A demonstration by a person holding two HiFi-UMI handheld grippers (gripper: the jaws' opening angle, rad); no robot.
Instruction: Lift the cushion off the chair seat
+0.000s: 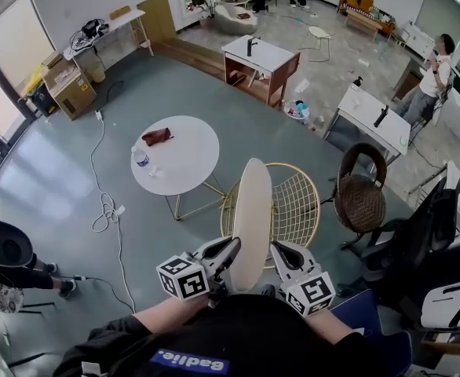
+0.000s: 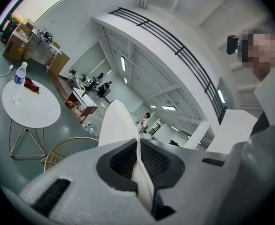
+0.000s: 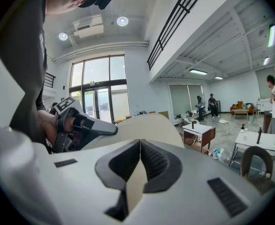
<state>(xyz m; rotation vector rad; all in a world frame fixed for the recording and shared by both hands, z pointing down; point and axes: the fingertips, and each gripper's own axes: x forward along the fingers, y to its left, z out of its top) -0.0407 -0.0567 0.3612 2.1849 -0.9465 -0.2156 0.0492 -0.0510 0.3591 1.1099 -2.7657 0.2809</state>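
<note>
Where the cushion [image 1: 252,210] is: turned up on edge over the gold wire chair [image 1: 297,210] and, as far as the head view shows, off the seat. Its near rim is at the two grippers. I cannot tell whether its far rim touches the chair's frame.
Left gripper [image 1: 228,251]: clenched on the cushion's near rim, with a thin pinch of cream cover pressed between the ribbed pads [image 2: 154,161].
Right gripper [image 1: 279,251]: likewise clamped on the rim, just beside the left one, with a fold of the cover caught between its jaws.
Weight: probably light, since two pinches at the rim carry this thin round pad.
Stiffness: the cover is soft and folds in the jaws, yet the pad keeps its flat shape on edge, so it is likely foam with some body.
Slip: fabric on ribbed pads should grip well. The likelier risk is the cover sliding over the filling, not out of the jaws.
Where to hold: at the rim, with both pinches on the near side and a little apart, so the pad cannot swing or twist.
Hands' pose: both forearms [image 1: 163,314] reach forward side by side, and the grippers point about level toward the chair.
</note>
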